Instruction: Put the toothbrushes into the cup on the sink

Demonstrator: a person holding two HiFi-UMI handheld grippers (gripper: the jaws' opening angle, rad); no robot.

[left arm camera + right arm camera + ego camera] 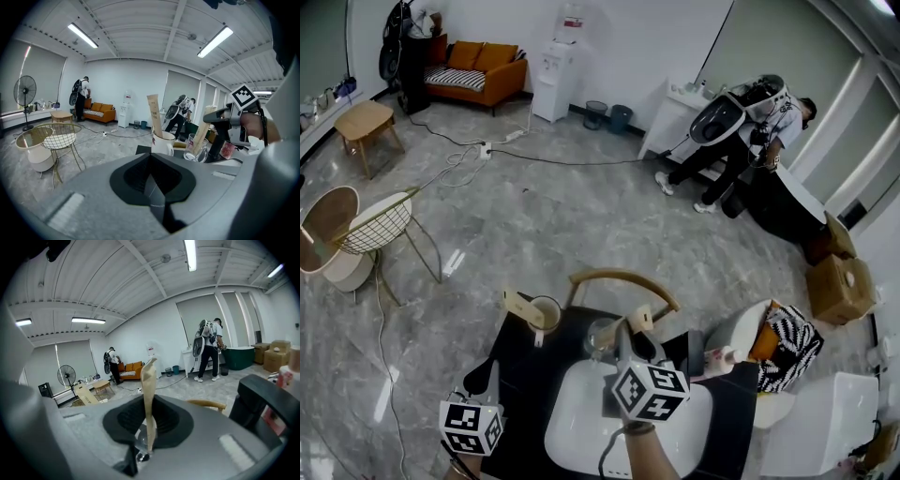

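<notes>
A white mug (546, 312) stands at the back left of the black counter with one tan-wrapped toothbrush (521, 307) leaning in it. To its right is a clear glass cup (602, 337). My right gripper (634, 343) is shut on a second tan-wrapped toothbrush (148, 394), and in the left gripper view that toothbrush (205, 132) slants down into the glass cup (197, 149). My left gripper (480, 380) hangs over the counter's left edge, shut and empty. From there I see the mug (162, 143) and its toothbrush (153, 115).
A white sink basin (567, 427) fills the counter's middle, below the right gripper. Small bottles (724, 356) stand at the back right. A wooden chair back (623, 278) is behind the counter, and a wire chair (380, 225) stands far left. A person (741, 131) works far off.
</notes>
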